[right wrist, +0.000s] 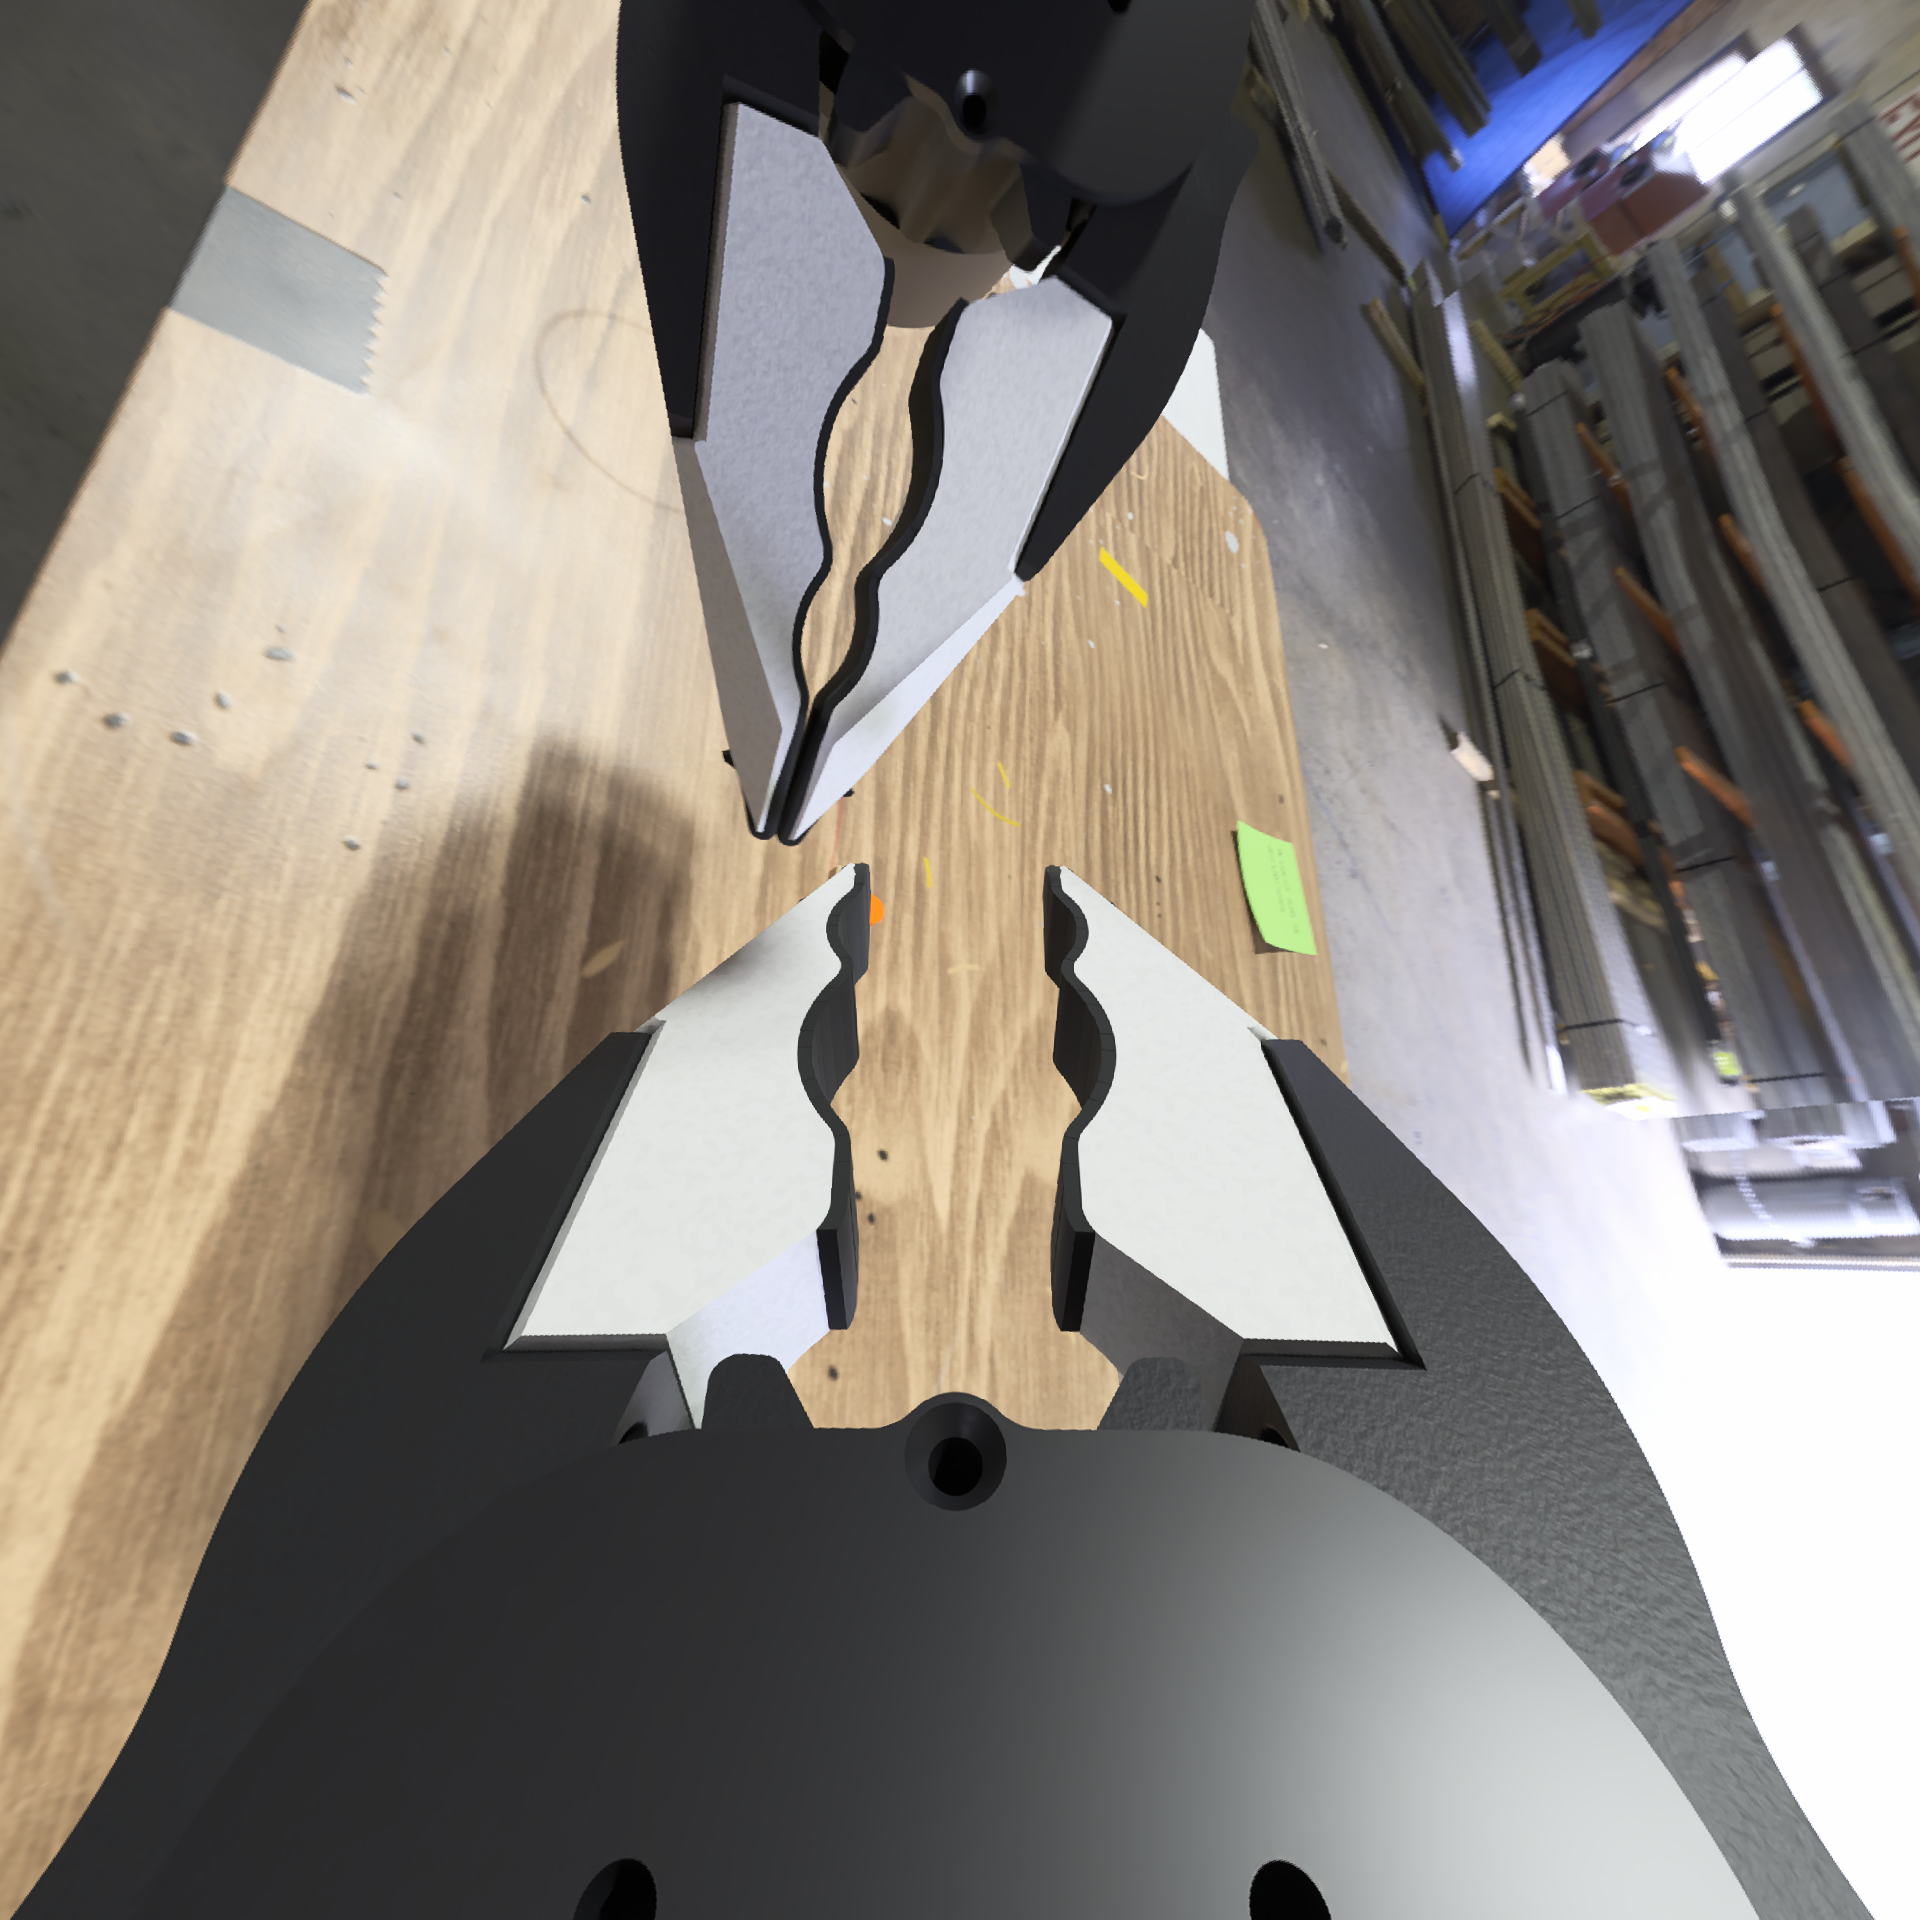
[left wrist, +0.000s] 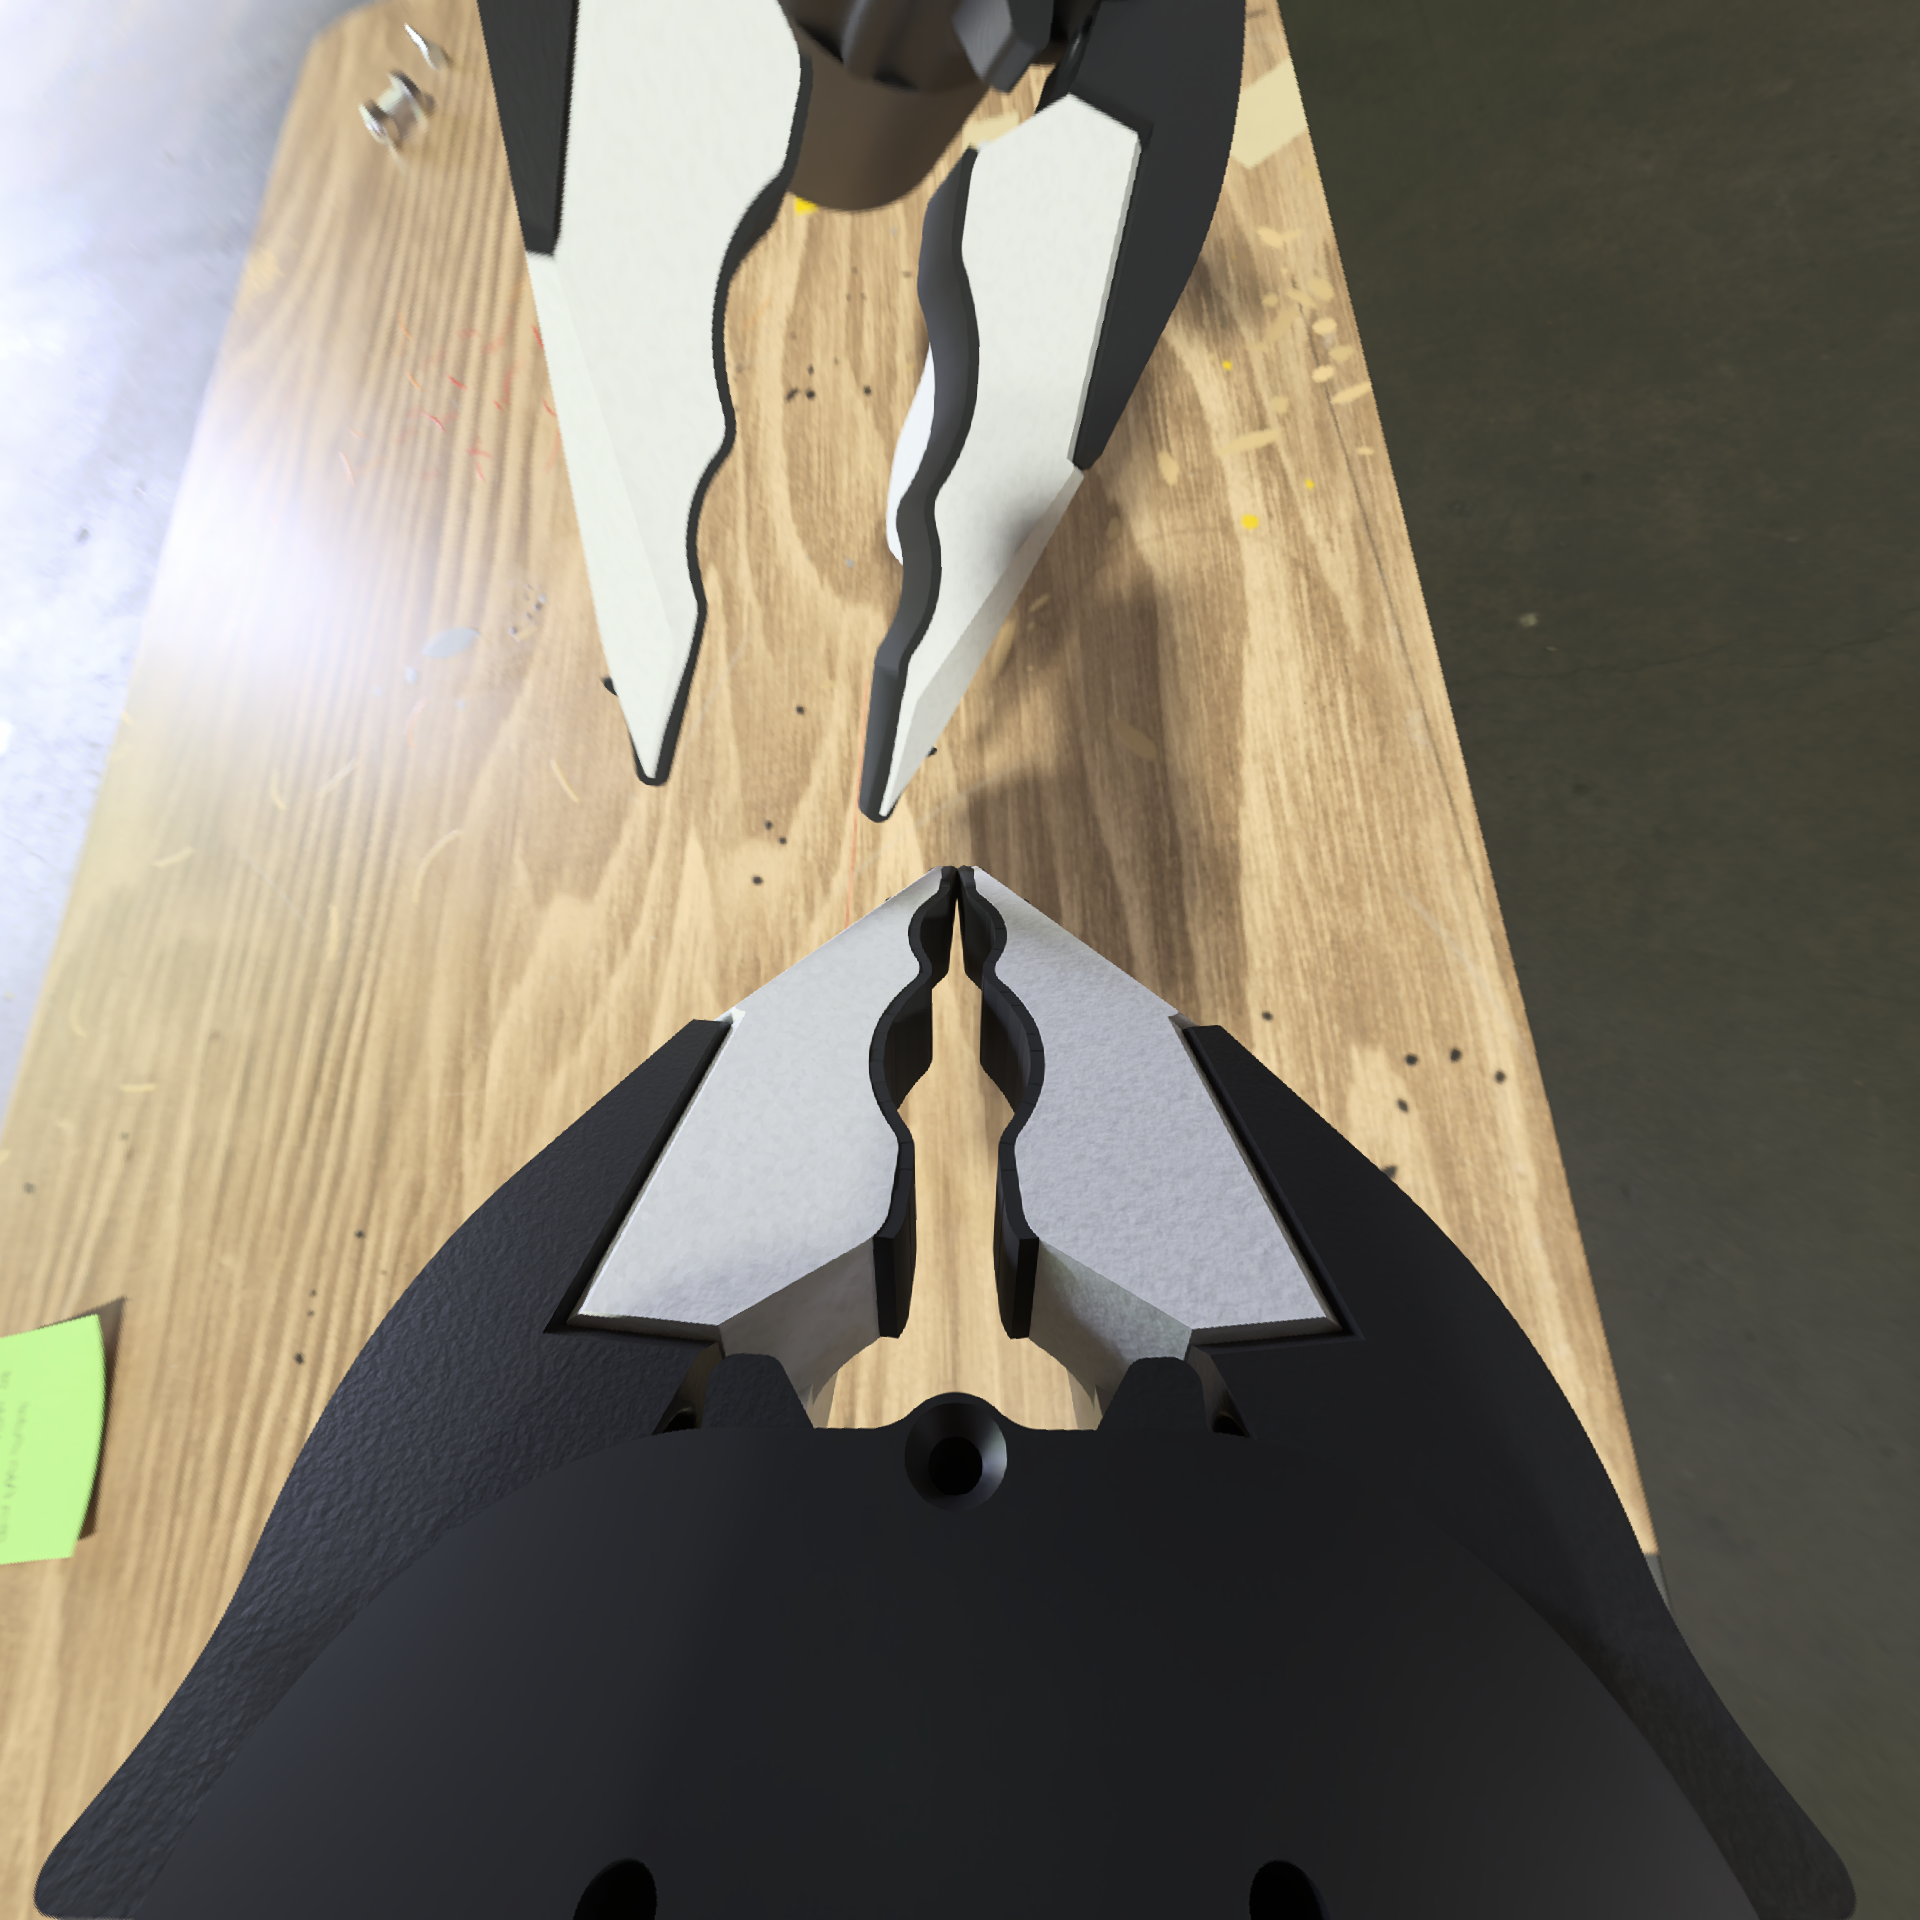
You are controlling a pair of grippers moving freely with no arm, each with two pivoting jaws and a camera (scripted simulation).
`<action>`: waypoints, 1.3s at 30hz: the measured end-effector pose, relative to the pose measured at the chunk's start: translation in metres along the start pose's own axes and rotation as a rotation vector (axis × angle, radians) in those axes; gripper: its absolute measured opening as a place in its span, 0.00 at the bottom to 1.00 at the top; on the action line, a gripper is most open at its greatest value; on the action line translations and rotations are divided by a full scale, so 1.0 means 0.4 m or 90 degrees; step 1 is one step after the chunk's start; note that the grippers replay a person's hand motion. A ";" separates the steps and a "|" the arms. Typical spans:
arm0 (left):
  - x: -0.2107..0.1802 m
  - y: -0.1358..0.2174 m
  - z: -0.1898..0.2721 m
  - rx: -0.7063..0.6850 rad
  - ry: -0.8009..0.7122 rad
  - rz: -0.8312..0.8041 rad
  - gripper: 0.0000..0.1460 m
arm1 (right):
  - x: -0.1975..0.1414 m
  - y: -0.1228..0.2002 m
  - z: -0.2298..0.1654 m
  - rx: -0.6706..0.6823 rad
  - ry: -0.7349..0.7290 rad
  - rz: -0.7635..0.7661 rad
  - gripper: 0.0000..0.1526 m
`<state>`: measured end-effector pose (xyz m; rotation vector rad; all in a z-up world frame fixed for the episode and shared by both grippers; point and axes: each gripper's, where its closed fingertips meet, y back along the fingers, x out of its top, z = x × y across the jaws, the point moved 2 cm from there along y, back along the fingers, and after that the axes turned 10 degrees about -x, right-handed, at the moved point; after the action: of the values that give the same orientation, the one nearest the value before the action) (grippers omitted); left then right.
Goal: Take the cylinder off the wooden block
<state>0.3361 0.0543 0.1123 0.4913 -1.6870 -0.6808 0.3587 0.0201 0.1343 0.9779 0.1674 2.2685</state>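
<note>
The only writing I can spot is on a lime-green sticky note (right wrist: 1276,886) lying near one long edge of the wooden table (left wrist: 312,935); the small dark lines on it are too fine to make out. It also shows at the left edge of the left wrist view (left wrist: 52,1439).

The two grippers face each other tip to tip over the bench, close but not touching. The left gripper (left wrist: 956,876) has its jaws pressed together at the tips, with nothing between them. The right gripper (right wrist: 956,883) has its jaws apart, with bare wood showing in the gap. Both have matte black pebbled bodies and white, grainy finger pads (left wrist: 769,1122) with wavy, black-edged inner faces.

A small orange speck (right wrist: 876,910) sits just beside the right gripper's left fingertip; I cannot tell what it is. I can make out no cylinder and no wooden block for certain.

The tabletop is pale plywood with bold swirling grain, speckled with dark dots and paint flecks. A grey strip of tape (right wrist: 281,301) with a jagged edge lies across it, and a small metal bolt (left wrist: 398,104) rests near the far corner.
</note>
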 end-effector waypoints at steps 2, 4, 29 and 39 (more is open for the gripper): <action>-0.013 -0.009 0.001 -0.019 0.022 -0.012 0.00 | -0.002 -0.002 0.004 -0.018 0.023 -0.001 0.22; -0.031 -0.019 0.001 -0.036 0.040 -0.027 0.00 | -0.010 -0.002 0.006 -0.026 0.037 -0.015 0.24; -0.258 0.098 -0.104 0.063 0.136 -0.172 0.02 | -0.070 -0.048 -0.059 0.192 -0.156 -0.134 0.23; -0.280 0.087 -0.072 0.017 0.119 -0.211 0.03 | -0.141 -0.233 -0.126 0.352 -0.219 -0.328 0.43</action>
<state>0.3900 0.1476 0.0581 0.8399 -1.4536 -0.8229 0.4008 0.0648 0.0314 1.3955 0.8248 1.5769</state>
